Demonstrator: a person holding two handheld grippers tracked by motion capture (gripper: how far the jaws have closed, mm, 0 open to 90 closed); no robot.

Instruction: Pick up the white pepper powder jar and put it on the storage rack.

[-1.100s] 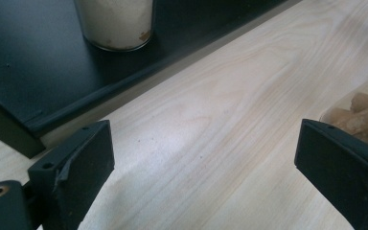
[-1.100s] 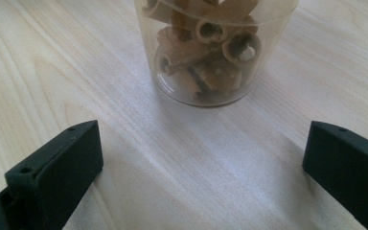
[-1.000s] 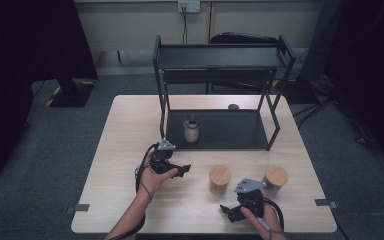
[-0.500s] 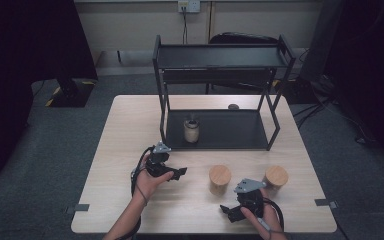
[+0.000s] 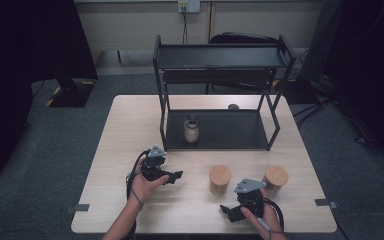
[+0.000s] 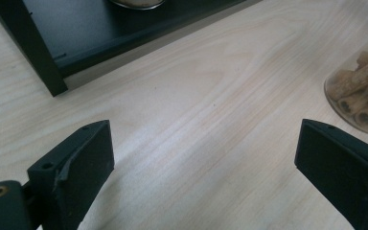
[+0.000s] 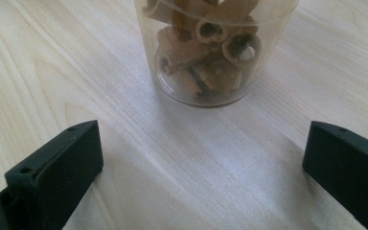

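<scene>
High view: the left gripper (image 5: 174,176) has drifted from mid-frame toward lower left, jaws released and empty. The right gripper (image 5: 228,211) stays low, released, facing the jar (image 5: 219,179) at lower centre.

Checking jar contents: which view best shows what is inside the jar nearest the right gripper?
The right gripper view: the jar is close, its rolled brown sticks clear. The high view shows its wooden lid; the left gripper view catches its edge.
</scene>
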